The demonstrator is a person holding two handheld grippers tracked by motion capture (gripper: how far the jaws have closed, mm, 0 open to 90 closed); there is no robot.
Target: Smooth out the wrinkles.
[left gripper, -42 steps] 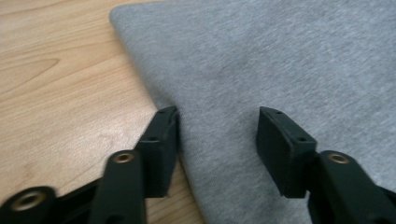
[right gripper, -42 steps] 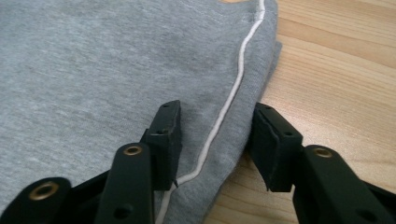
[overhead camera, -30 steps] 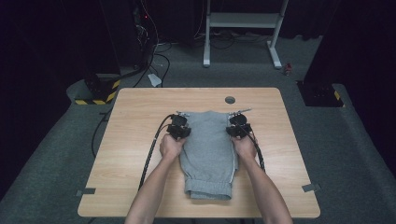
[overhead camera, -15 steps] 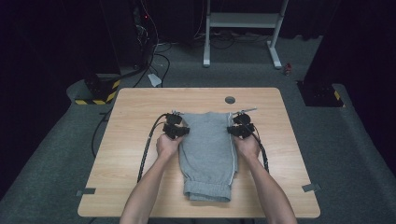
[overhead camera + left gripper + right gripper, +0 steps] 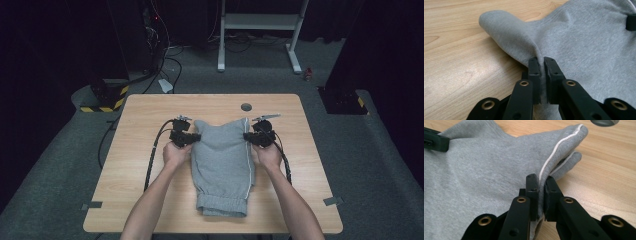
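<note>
Grey sweatpants (image 5: 222, 165) are lying folded mid-surface (image 5: 150, 110). The left hand-held gripper (image 5: 192, 137) is pinching their 10 o'clock edge, the right hand-held gripper (image 5: 248, 136) their 2 o'clock piped seam. Soft, light fabric; gripping thick edges seems safest.

Left gripper (image 5: 542, 65) at bottom centre pinches a fold of grey sweatpants (image 5: 584, 47), jaws nearly together on the fabric. Cloth fills the right and upper frame. Wooden table (image 5: 456, 62) at left.
</note>
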